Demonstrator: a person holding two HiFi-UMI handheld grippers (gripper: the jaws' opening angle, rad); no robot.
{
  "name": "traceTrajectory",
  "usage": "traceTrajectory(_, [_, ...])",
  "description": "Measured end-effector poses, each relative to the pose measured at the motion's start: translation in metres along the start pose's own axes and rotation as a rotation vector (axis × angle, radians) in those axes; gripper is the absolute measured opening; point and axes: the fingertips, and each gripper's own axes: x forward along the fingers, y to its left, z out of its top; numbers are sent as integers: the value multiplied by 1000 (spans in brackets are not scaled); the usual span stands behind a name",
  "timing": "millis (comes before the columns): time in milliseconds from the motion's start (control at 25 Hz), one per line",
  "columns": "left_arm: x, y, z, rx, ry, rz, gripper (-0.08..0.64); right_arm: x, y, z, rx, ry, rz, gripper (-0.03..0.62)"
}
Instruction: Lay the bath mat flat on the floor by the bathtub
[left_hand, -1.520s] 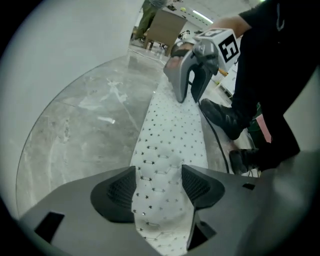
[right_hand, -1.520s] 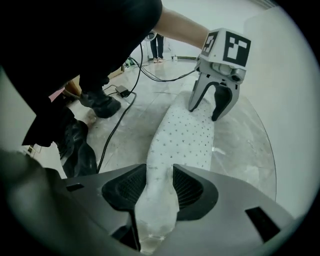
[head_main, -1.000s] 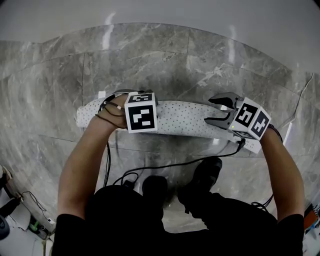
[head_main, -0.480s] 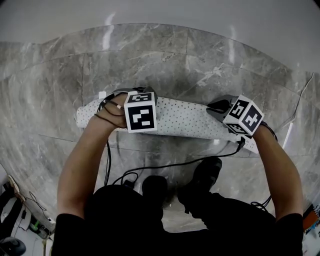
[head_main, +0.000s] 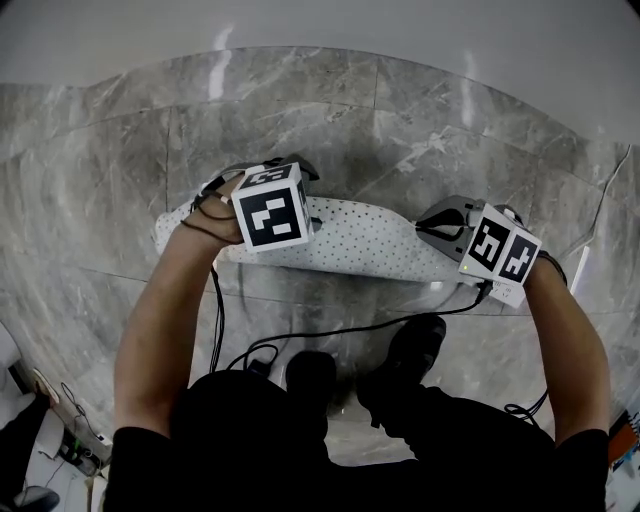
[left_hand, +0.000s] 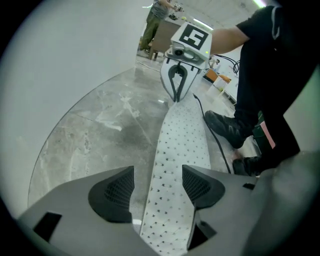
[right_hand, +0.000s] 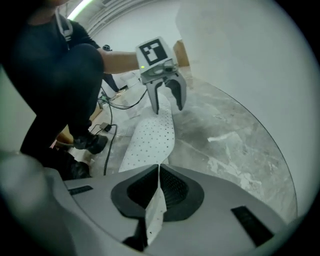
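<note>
The white dotted bath mat lies as a long folded strip on the grey marble floor, across my front. My left gripper hovers over its left part. In the left gripper view its jaws have just been opening and now stand wide, the mat passing between the pads untouched. My right gripper is at the mat's right part. In the right gripper view its jaws have just been closing and now pinch a thin edge of the mat.
The white bathtub wall curves along the far side of the floor. Black cables trail by the person's shoes just behind the mat. Bags and gear sit at the lower left. Another person stands far off.
The right gripper's jaws, open a second ago, have closed on the mat's edge. The left gripper has opened and lifted slightly off the mat, tilting its cube.
</note>
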Motion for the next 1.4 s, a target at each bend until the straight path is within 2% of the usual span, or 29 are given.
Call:
traceTrajectory(120, [1,2,-3,29,43,-7,293,-8,7,4,-28,-33,21,25])
traceTrajectory(240, [12,-10,-4,5,30,-108,294,-20,8,11,-14,-76,43,25])
traceTrajectory(320, [15,-17,-5,-23,9,-152,295,-28,17,18,-28,-94,89,25])
traceTrajectory(480, [13,-22,-5,16,31,-149,295,-43,50,28,-90,-96,218,25])
traceTrajectory(600, [7,-28,-5,76,69,-150,269,-43,53,29,-108,-81,211,25])
traceTrajectory(680, [1,-22,-5,103,94,-96,76,-40,39,24,-105,-65,140,25])
traceTrajectory(720, [-3,-17,-5,110,103,-63,53,-40,29,23,-99,-64,96,25])
traceTrajectory(1000, [-42,30,-1,99,133,181,35,-66,-46,47,-73,-138,-238,25])
traceTrajectory(1120, [-66,59,7,103,156,351,34,-83,-70,59,-62,-161,-358,25])
traceTrajectory(1280, [-103,111,32,185,206,612,20,-109,-112,64,-4,-186,-551,25])
traceTrajectory(1320, [-108,123,37,200,219,647,18,-114,-123,63,10,-190,-598,25])
traceTrajectory(1400, [-107,141,39,190,237,653,18,-117,-141,63,28,-184,-668,25])
